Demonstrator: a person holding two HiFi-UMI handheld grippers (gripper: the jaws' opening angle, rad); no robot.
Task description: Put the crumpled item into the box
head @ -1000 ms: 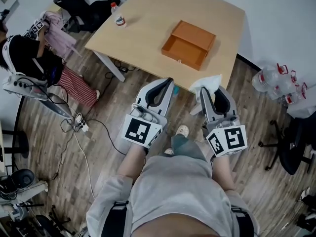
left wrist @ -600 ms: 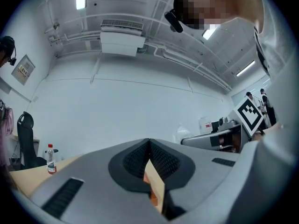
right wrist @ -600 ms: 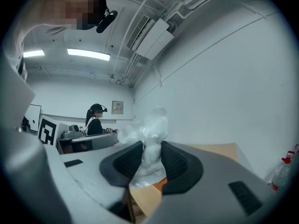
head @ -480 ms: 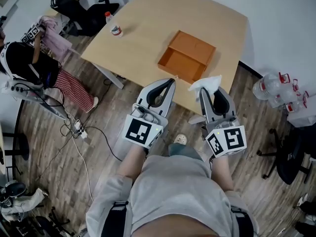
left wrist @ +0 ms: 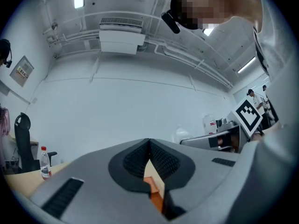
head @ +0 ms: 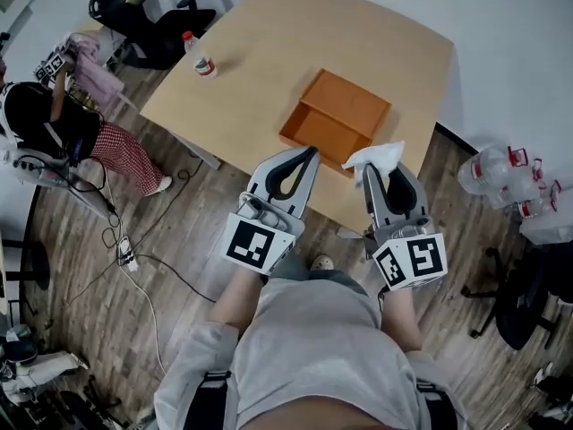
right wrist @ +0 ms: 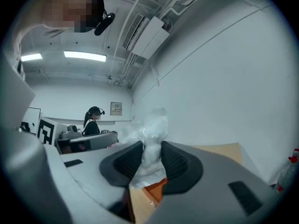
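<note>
An open orange box (head: pixel 336 117) lies on the light wooden table (head: pixel 269 52), toward its near right side. My right gripper (head: pixel 376 162) is shut on a crumpled white plastic item (head: pixel 373 156), held over the table's near edge just short of the box. In the right gripper view the crumpled item (right wrist: pixel 150 148) sticks up between the dark pads, with the box (right wrist: pixel 154 190) showing below. My left gripper (head: pixel 303 153) hovers beside it, jaws closed together at the tips and empty; the box (left wrist: pixel 153 189) shows through the gap.
A water bottle (head: pixel 198 59) stands at the table's far left. Black office chairs (head: pixel 148 25) and a seated person (head: pixel 54 124) are off to the left. Large water jugs (head: pixel 501 173) sit on the floor at right, near another chair (head: pixel 528 294). Cables (head: pixel 125 258) trail over the wooden floor.
Both grippers have come forward toward the table; the box and table edge now lie closer under the jaw tips. The crumpled item stays pinched in the right gripper.
</note>
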